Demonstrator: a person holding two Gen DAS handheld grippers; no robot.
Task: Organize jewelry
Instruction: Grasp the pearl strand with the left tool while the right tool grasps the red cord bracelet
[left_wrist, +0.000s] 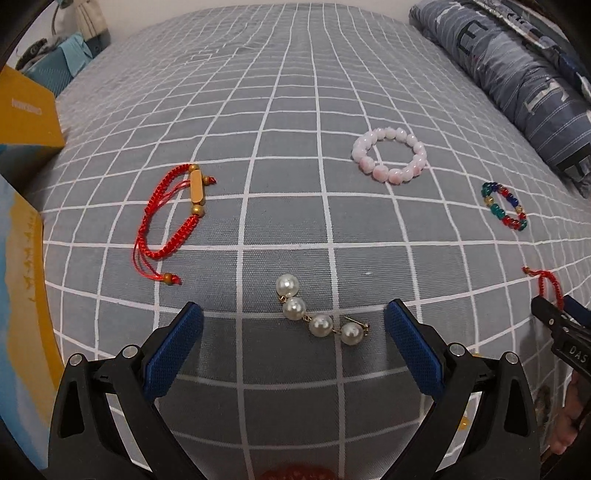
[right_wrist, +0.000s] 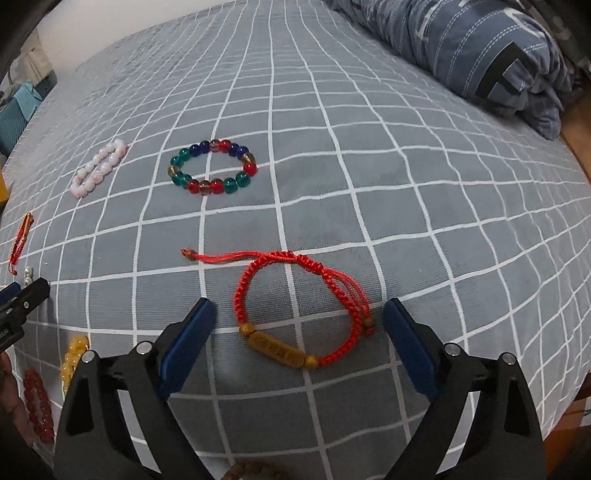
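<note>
1. Left gripper (left_wrist: 293, 325): jaws wide, nothing clasped. Pearl strand (left_wrist: 319, 317) between the pads on the checked bedsheet (left_wrist: 295, 147); light, slick, jointed, probably best pinched across one bead.
2. Right gripper (right_wrist: 299, 326): spread, empty. Red cord bracelet (right_wrist: 301, 317) between the pads; limp, light, likely firmest at the wooden bar.
3. Beyond: multicoloured bead bracelet (right_wrist: 214, 167), pink bead bracelet (left_wrist: 389, 155); rigid, rollable.
</note>
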